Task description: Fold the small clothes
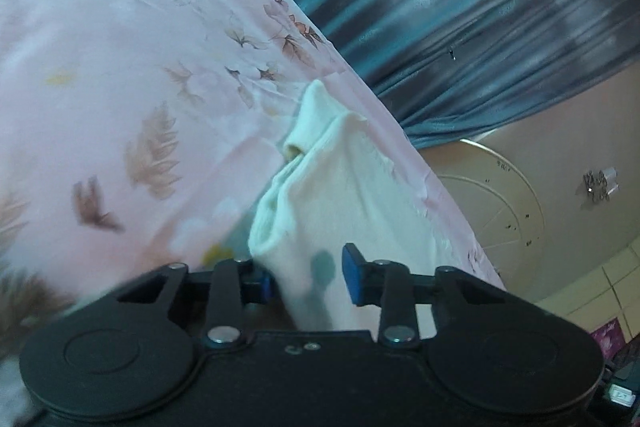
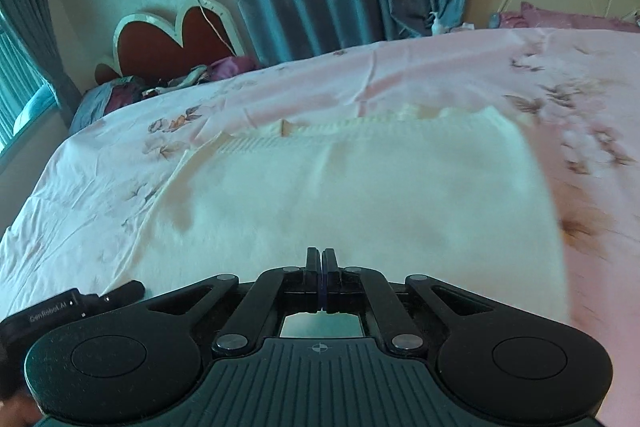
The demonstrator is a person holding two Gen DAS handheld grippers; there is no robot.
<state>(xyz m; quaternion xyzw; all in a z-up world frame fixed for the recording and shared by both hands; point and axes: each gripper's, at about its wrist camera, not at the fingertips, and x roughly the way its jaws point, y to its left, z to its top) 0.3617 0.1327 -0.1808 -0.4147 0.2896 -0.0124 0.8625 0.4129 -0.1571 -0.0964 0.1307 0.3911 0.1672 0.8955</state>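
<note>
Cream knitted cloth, a small soft garment [image 1: 352, 195], lies on the pink bedsheet printed with brown leaves [image 1: 120, 67], and in the left wrist view one bunched end of it runs straight back between the fingers of the left gripper [image 1: 310, 277]. Those jaws stand partly apart; the blue pad [image 1: 352, 279] on the right side looks clear of the fabric, so I cannot tell if the cloth is truly pinched. In the right wrist view the garment [image 2: 360, 195] spreads wide and flat ahead, its long axis lying across the view and its ribbed edge at the far side. The right gripper [image 2: 322, 259] is fully closed, pads together at the near edge; whether fabric is caught between them is hidden. Judging by this, both hands sit at the near edge, so the fold likely goes away from them.
</note>
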